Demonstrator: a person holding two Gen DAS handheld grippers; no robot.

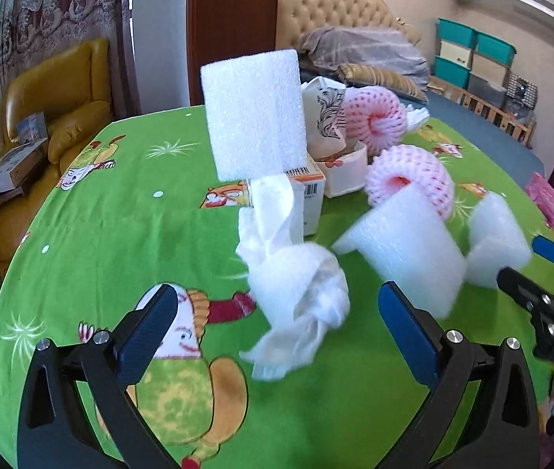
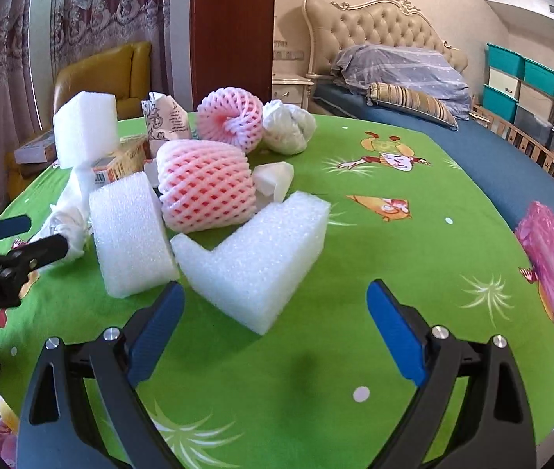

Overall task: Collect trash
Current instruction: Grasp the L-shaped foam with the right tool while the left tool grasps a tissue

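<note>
While both spread: crumpled tissue (image 1: 296, 301) before left gripper (image 1: 277, 328), L-shaped foam (image 2: 253, 258) before right gripper (image 2: 275, 328).

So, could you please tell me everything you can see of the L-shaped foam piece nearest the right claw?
The L-shaped foam piece is white, coarse-celled packing foam, thick, with two arms meeting at a corner. It lies flat on the green cartoon-print tablecloth, its corner pointing toward the open right claw, which hovers short of it. Its left arm sits close beside a white foam block; whether they touch is unclear. A pink foam fruit net sits behind it.
</note>
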